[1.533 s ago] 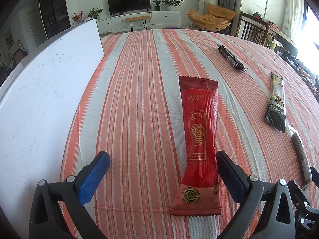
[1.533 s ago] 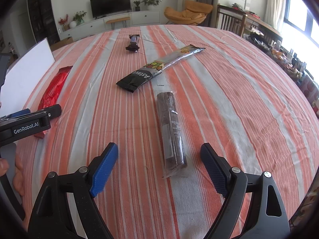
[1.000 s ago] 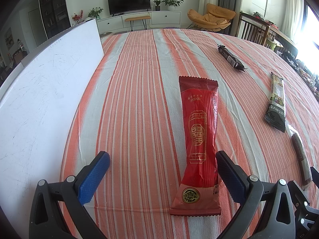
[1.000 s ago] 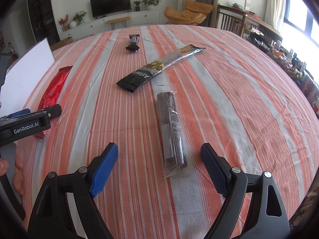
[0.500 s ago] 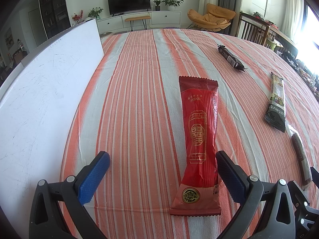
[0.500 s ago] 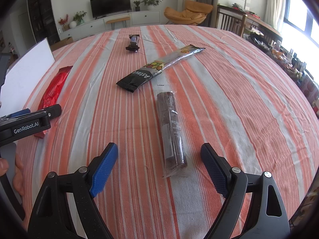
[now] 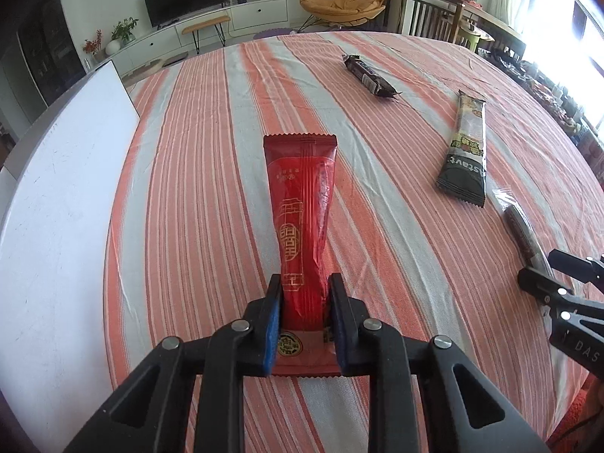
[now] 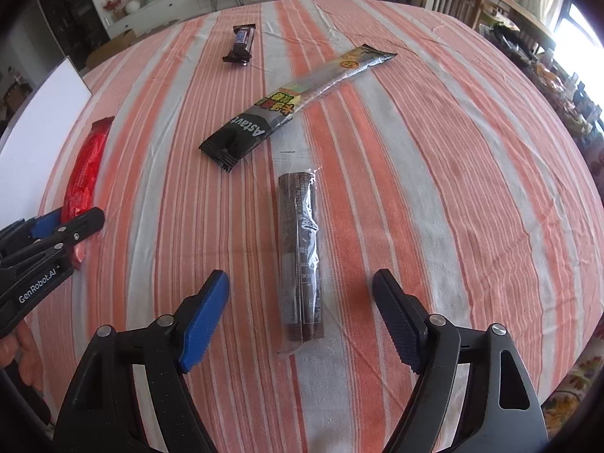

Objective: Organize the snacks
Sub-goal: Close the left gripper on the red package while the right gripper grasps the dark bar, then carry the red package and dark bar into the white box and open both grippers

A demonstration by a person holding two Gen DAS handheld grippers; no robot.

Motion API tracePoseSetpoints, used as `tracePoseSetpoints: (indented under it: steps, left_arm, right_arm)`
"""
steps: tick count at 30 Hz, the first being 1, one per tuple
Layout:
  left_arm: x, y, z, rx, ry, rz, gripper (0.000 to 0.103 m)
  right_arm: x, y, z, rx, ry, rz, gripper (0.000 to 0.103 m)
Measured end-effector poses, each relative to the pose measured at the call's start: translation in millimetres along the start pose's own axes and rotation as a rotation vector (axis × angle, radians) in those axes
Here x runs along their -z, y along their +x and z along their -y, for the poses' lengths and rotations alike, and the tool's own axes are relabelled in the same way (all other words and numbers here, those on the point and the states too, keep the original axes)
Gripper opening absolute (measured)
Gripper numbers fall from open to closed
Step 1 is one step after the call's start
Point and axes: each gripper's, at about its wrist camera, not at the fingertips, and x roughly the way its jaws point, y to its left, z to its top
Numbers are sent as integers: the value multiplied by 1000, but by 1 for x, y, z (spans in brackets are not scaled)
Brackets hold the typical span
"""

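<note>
A long red snack packet (image 7: 302,188) lies lengthwise on the striped tablecloth (image 7: 188,196). My left gripper (image 7: 305,283) is closing, and its pads press on the packet's near end, which is pinched and creased. From the right wrist view the same red packet (image 8: 85,166) and left gripper (image 8: 71,221) show at the left edge. My right gripper (image 8: 300,279) is closing too, its jaws still apart. A dark bar in clear wrap (image 8: 302,234) lies between them, untouched by the pads.
A black Astavi packet (image 8: 264,120) lies diagonally beyond the wrapped bar, and a small dark bar (image 8: 241,43) sits farther back. A white board (image 7: 64,207) covers the table's left side. Chairs and a TV cabinet stand beyond the table.
The left jaws have gone from wide apart to pinched on the red packet. The right jaws have narrowed around the wrapped bar. Both cameras have shifted slightly.
</note>
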Motion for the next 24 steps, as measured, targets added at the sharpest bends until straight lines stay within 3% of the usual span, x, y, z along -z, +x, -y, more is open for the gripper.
tracePoseSetpoints:
  steps: [1, 6, 11, 15, 21, 24]
  left_arm:
    - [2, -1, -1, 20, -11, -4, 22]
    - [20, -34, -8, 161, -85, 41, 22]
    - [44, -99, -12, 293, -116, 122, 22]
    - [62, -158, -19, 386, -126, 194, 22]
    - [78, -248, -61, 460, -176, 340, 22]
    - [85, -285, -107, 427, -237, 414, 22]
  right_arm:
    - [2, -2, 3, -11, 19, -5, 18]
    - [21, -20, 25, -102, 149, 7, 17]
    - [42, -58, 40, -279, 274, 63, 17]
    - [43, -96, 34, -376, 298, 121, 17]
    - [35, -149, -6, -524, 229, 185, 17]
    - [27, -174, -38, -592, 163, 211, 17]
